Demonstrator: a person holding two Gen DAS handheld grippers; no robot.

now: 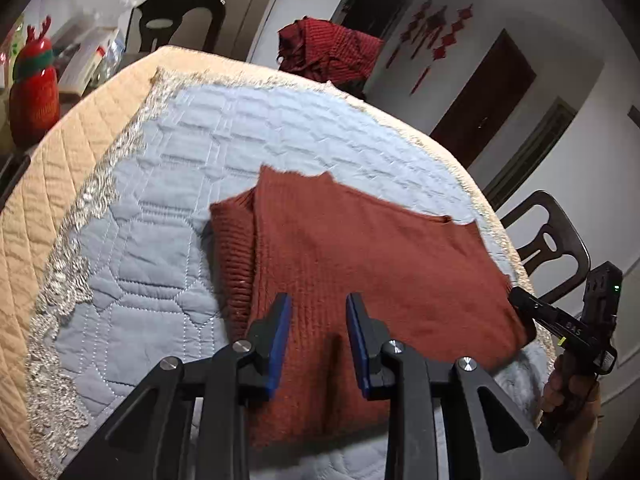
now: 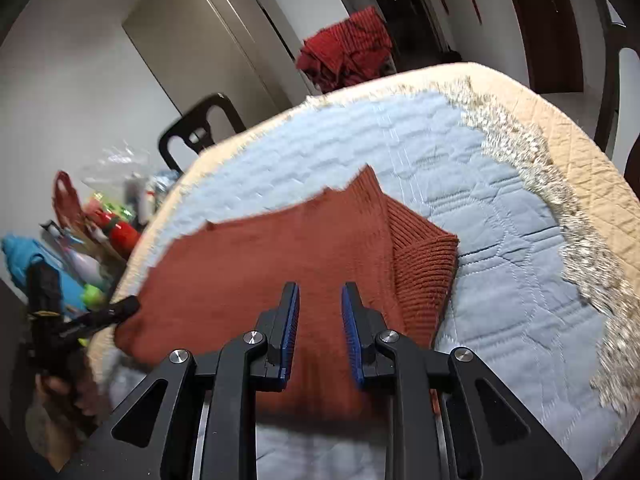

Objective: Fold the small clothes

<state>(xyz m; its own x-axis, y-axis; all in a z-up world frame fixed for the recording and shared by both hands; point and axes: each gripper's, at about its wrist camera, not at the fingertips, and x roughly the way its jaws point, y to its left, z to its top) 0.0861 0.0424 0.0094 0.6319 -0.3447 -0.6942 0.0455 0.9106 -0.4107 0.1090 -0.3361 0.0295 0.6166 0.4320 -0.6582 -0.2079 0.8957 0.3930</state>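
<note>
the left gripper (image 1: pixel 319 309) hangs over the near part of the rust knit garment (image 1: pixel 360 248), its blue fingers (image 1: pixel 280 336) spread with nothing pinched between them. the right gripper (image 2: pixel 320 300) is the same, fingers (image 2: pixel 290 320) parted above the knit. the garment lies folded at the near edge of the surface (image 1: pixel 192 152), on its blue quilted cover. past the far edge sits a heap of red cloth (image 1: pixel 332 48).

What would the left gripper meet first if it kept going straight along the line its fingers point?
Most likely the rust-red sweater on the quilted table cover; the open left gripper looks just above it, though depth is unclear.
</note>
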